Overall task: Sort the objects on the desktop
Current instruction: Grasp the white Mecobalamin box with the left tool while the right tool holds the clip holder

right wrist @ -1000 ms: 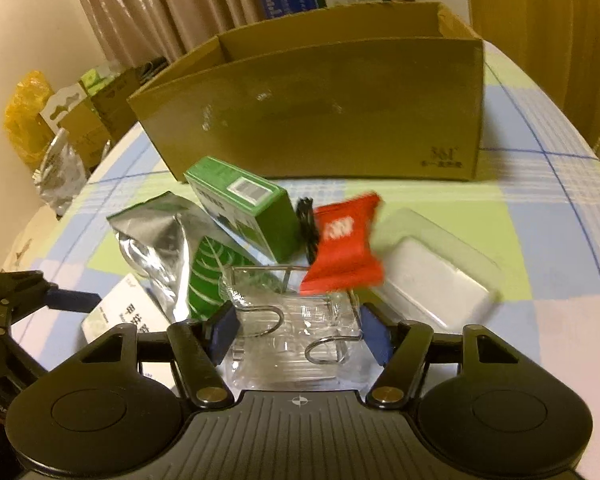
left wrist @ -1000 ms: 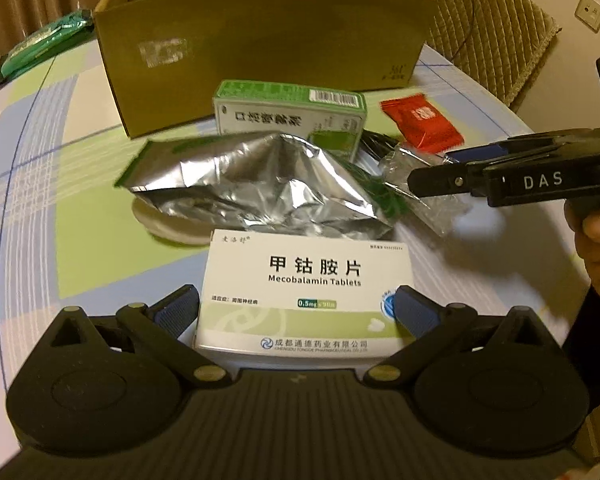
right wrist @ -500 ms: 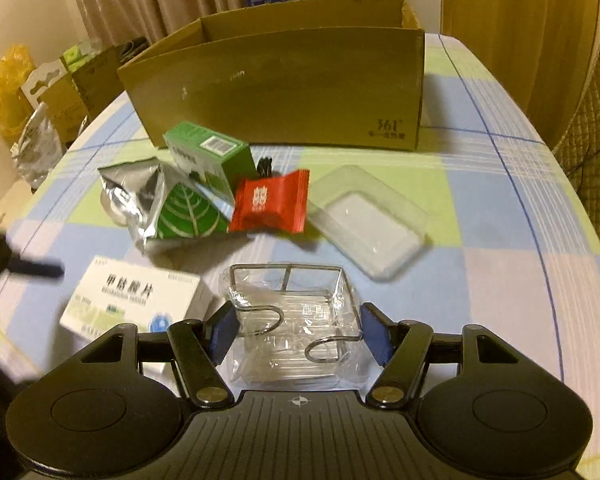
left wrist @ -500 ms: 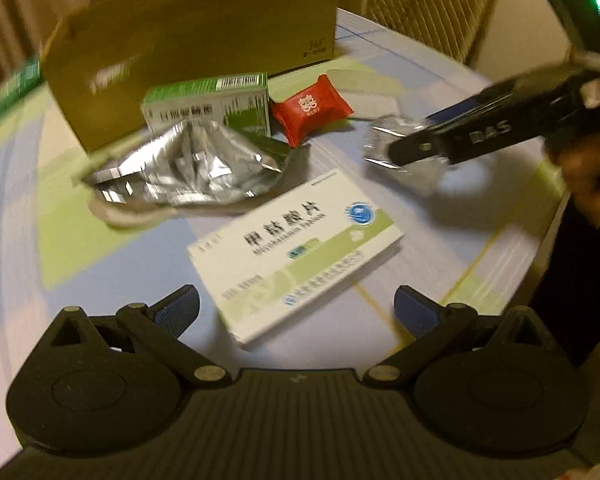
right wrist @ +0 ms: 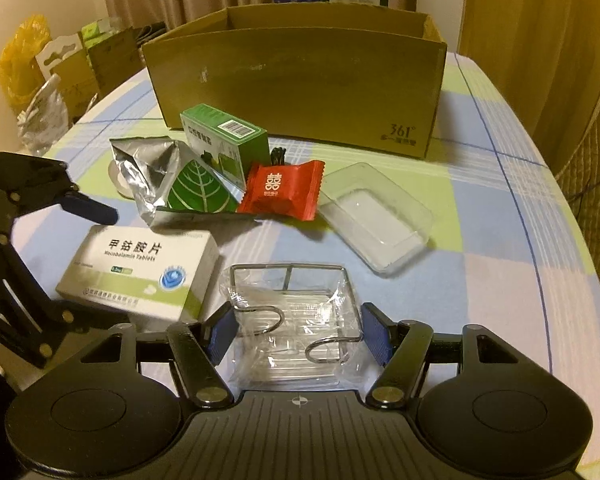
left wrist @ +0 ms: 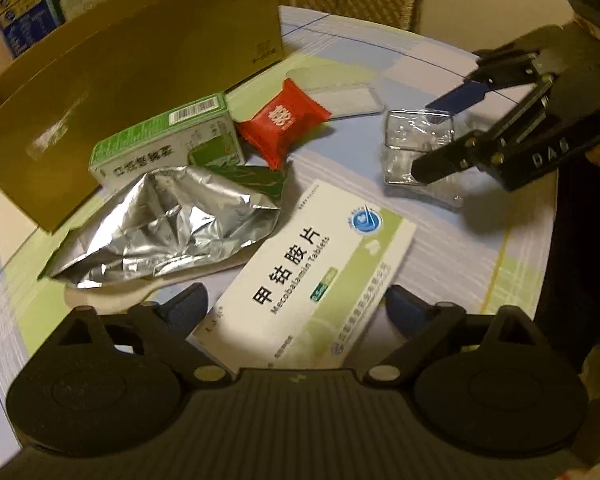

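Closing around the white tablet box [left wrist: 312, 276], the jaws of the left gripper [left wrist: 296, 304] were wide, with one blue pad on each side of the box's near end; no pad seemed to press on it yet, and the box lay flat and slanted on the worktop [left wrist: 480, 248]. I judge that the jaws stood wide because the box is broad.

The jaws of the right gripper [right wrist: 298, 330] stood about half open with both pads against the sides of the clear wrapped package with wire hooks [right wrist: 292, 320], so they gripped it. Whether the package was lifted or rested on the worktop, I cannot tell.

Farther out lay the other things to sort, close together: a crumpled foil pouch [left wrist: 168, 224], a green carton [left wrist: 168, 148] just behind it, a red candy packet [right wrist: 282, 196] beside the carton, and a clear plastic tray [right wrist: 376, 220] a little apart. The open cardboard box [right wrist: 296, 92] stood behind them all, probably as the place for collecting them.
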A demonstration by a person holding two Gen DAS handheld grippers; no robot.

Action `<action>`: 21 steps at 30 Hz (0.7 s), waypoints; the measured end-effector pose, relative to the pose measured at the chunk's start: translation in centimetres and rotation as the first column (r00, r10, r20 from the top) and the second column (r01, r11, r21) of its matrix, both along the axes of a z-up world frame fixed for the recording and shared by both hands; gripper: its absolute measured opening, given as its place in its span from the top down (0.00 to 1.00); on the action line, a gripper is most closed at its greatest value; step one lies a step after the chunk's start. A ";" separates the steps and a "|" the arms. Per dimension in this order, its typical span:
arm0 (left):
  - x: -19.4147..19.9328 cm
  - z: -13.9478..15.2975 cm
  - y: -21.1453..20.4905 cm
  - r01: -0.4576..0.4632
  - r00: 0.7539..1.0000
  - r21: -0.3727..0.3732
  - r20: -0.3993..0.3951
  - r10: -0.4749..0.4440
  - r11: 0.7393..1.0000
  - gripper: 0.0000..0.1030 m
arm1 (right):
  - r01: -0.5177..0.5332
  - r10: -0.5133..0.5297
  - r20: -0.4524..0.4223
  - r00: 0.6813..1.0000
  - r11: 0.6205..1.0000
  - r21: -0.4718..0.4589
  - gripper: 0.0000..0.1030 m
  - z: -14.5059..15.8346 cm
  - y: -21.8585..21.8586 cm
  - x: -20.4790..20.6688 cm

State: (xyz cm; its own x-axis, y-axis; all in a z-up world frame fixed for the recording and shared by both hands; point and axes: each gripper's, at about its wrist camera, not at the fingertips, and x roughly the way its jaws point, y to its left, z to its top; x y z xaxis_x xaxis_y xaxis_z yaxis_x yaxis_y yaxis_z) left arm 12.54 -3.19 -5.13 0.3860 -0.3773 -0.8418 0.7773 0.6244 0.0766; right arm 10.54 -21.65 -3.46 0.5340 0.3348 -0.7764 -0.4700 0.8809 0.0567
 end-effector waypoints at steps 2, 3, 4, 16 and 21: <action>-0.2 0.3 0.1 -0.063 0.998 -0.004 -0.020 0.062 0.998 0.16 | -0.001 0.001 0.006 1.000 1.000 -0.005 0.34 -0.1 0.1 0.0; -0.5 0.5 0.2 -0.109 0.993 -0.009 -0.037 0.109 0.994 0.19 | -0.006 0.006 0.009 1.000 1.000 -0.004 0.32 -0.1 0.2 -0.1; -0.7 0.7 0.4 -0.156 0.986 -0.016 -0.056 0.155 0.988 0.20 | -0.009 0.010 0.010 1.000 1.000 -0.002 0.27 -0.1 0.2 -0.1; -3.8 0.5 0.2 -0.277 0.961 -0.091 -0.041 0.275 0.956 0.11 | -0.011 0.012 -0.007 1.000 0.999 0.038 0.19 -1.0 0.6 0.8; -3.6 0.1 0.1 -0.289 0.957 -0.088 -0.021 0.288 0.953 0.12 | -0.011 0.012 -0.015 1.000 0.999 0.038 0.31 -1.2 0.6 0.8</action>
State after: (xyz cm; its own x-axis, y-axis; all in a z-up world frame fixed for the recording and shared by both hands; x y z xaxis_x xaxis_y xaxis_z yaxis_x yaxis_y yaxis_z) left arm 8.98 -3.11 -5.04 0.4834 -0.3246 -0.8130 0.5636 0.8261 0.0052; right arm 11.33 -21.00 -4.68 0.5180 0.3698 -0.7713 -0.4787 0.8726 0.0969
